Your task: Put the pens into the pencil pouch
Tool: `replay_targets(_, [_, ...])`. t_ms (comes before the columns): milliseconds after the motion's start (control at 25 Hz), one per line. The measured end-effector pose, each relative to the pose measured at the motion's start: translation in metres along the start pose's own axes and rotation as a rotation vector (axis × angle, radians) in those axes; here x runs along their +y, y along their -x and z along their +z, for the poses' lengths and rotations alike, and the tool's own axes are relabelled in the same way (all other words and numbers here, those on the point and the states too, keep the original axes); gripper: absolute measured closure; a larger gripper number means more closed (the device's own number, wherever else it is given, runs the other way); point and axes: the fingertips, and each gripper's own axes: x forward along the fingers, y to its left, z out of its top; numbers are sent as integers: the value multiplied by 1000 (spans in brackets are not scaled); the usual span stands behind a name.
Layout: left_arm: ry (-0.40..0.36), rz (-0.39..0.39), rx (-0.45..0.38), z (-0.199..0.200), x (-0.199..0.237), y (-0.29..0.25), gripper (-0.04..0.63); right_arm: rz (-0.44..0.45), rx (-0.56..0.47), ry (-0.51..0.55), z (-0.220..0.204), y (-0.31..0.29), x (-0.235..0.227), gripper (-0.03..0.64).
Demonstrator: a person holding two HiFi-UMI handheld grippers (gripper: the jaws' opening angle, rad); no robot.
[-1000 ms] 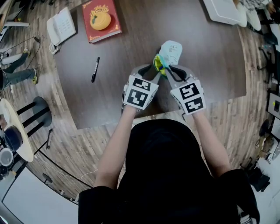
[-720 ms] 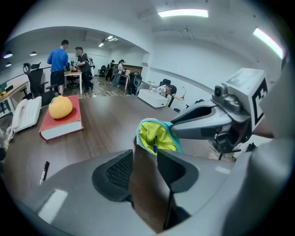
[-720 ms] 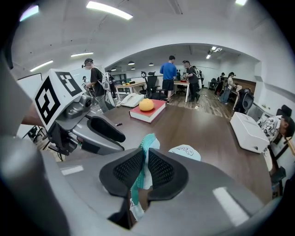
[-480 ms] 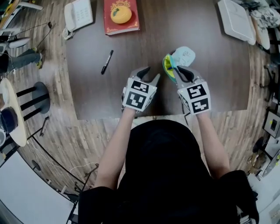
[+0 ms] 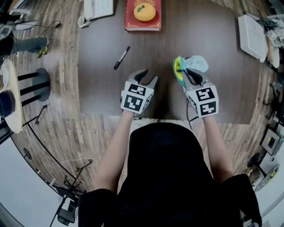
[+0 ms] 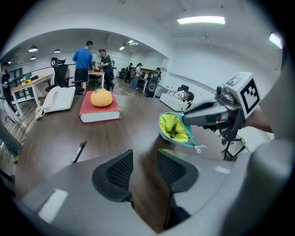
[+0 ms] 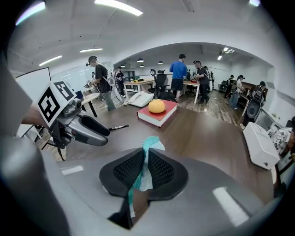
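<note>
A teal pencil pouch with a yellow lining hangs open-mouthed over the brown table, pinched at its edge by my right gripper. In the right gripper view the pouch fabric is squeezed between the two pads. From the left gripper view the pouch shows its yellow inside, with something small and dark in it. My left gripper stands open and empty just left of the pouch, its pads apart over bare table. A black pen lies on the table, up and left of the left gripper.
A red book with an orange fruit on it lies at the table's far edge, a white desk phone beside it. A white flat device sits at the far right. A round side table and stools stand left.
The left gripper has drawn away from the pouch to the left, leaving a gap between the grippers. The right gripper has shifted with the pouch still pinched. The view has swung.
</note>
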Motion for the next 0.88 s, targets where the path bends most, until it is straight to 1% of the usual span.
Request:
replay_targets(280, [50,66,16,-25,46,17,430,2,17,12,9,-7,7,574])
replay_targets(480, [90,94,23,-40,75,21,430,-7,43,12,8,-12,7,574])
replay_targets(720, [104,119,35,-50,105,21,430,-20,69,1,11,-19,10,574])
replay_targets(880, [87,143,46,-57,128,17,430,-24,81,4,13,-26,13,574])
